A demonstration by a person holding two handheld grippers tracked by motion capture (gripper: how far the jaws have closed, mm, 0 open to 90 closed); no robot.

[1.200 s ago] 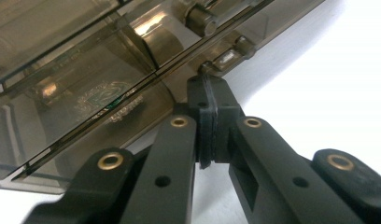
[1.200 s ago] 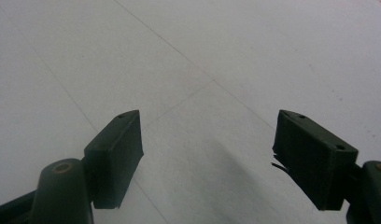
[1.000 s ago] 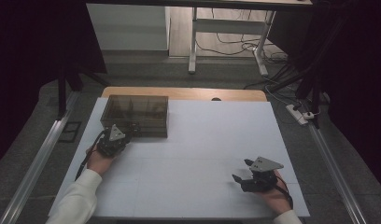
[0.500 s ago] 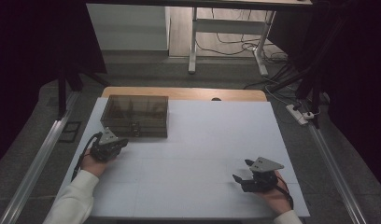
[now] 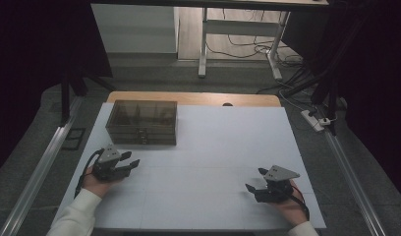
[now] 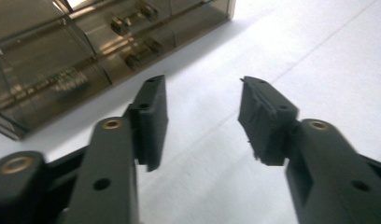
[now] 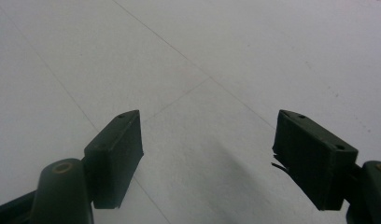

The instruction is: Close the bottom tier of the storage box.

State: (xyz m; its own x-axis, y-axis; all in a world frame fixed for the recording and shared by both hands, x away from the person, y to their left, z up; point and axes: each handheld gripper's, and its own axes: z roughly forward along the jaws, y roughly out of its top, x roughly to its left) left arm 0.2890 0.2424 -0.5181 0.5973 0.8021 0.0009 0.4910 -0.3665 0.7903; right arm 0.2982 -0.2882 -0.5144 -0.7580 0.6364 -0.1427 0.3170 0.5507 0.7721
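Note:
A smoky see-through box (image 5: 142, 122) with small drawers stands at the table's back left. In the left gripper view the box (image 6: 62, 60) lies at the upper left, its drawer fronts and small handles toward me. My left gripper (image 5: 131, 160) rests low over the table in front of the box, apart from it and pointing right. It is open, and the gap (image 6: 202, 88) holds nothing. Down at the front right, my right gripper (image 5: 254, 179) points left. It too stands open (image 7: 207, 116), over bare white table.
The white table top (image 5: 218, 147) has faint grid lines and a wooden strip (image 5: 198, 98) along its far edge. Metal rails (image 5: 36, 172) run along both sides. Beyond the table are desk legs and cables on the floor (image 5: 247, 44).
My left gripper has drawn back from the box toward the front left of the table and turned to point right. The right gripper has barely moved.

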